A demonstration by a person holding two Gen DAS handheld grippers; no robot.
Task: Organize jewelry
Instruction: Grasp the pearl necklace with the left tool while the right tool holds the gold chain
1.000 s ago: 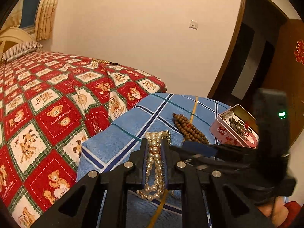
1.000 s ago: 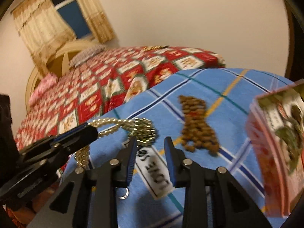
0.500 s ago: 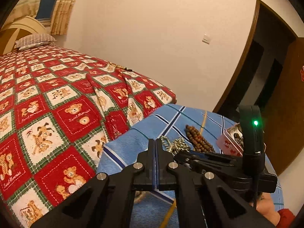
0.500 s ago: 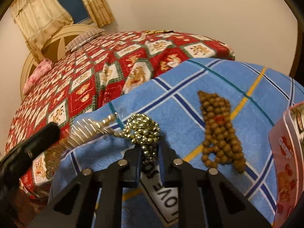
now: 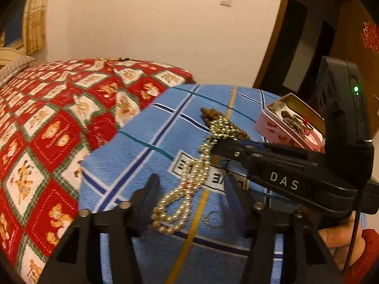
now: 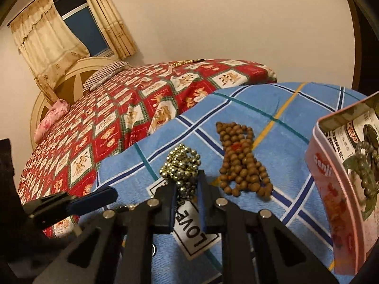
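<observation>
1. Left gripper: jaws have just been opening and now stand apart; the pearl necklace lies between them, not pinched.
2. Right gripper: jaws clenched on the necklace's bunched far end, a change from a second ago, when they stood open.
3. Necklace rests on the blue cloth, beside the wooden beads.
4. Judgement: handover to the right; the pink tin is likely next.

"DAS" on the right claw, "LOVE" on the blue cloth's label.
</observation>
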